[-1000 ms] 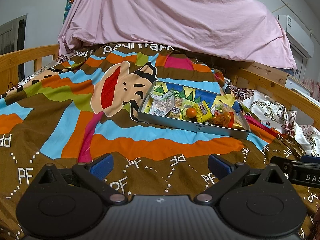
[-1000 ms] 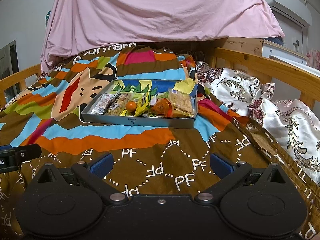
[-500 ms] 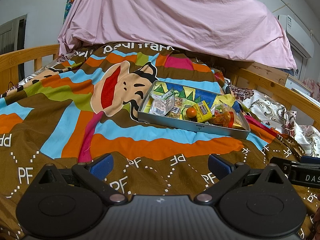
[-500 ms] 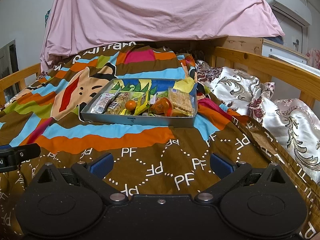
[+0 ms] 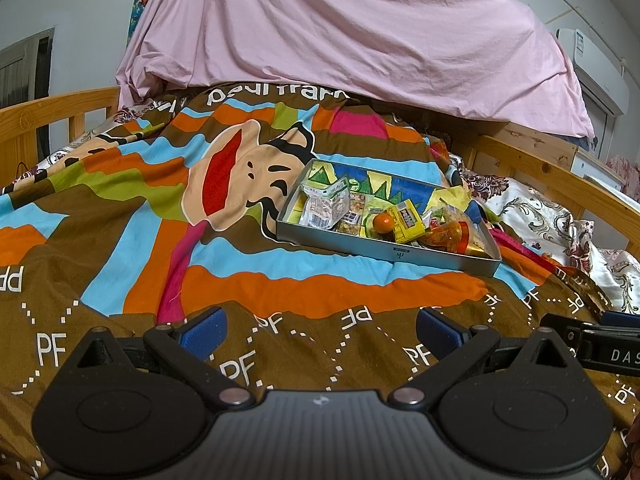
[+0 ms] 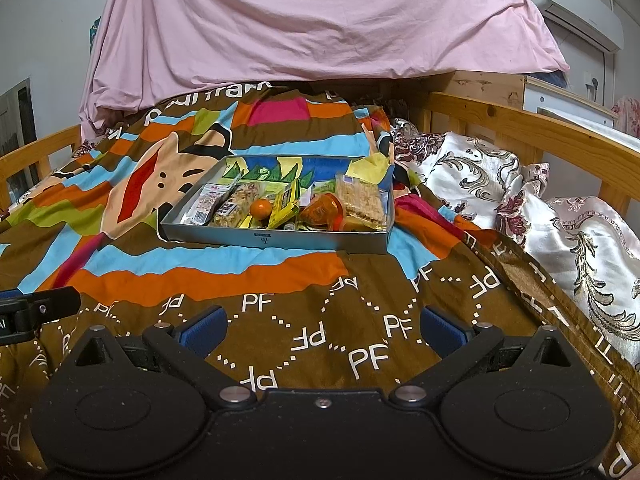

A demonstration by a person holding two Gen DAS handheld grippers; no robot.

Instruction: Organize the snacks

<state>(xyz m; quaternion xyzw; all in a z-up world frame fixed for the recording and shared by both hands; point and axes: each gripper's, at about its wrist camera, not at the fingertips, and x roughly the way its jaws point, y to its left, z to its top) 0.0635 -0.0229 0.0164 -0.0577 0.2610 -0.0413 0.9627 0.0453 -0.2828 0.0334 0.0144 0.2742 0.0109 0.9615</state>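
Every snack (image 6: 280,204) I can see lies in the tray (image 5: 392,254) ahead of both wide, empty hand-held grippers (image 5: 318,330) (image 6: 324,330), whether sorted or not.

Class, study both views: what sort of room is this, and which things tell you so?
Most likely a bedroom: the snack tray sits on a striped cartoon bedspread inside a wooden bed rail, with a patterned satin quilt alongside.

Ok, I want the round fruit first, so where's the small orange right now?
In both wrist views the small orange sits in the grey tray on the bedspread, near its front wall, between a nut bar to its left and a yellow packet to its right.
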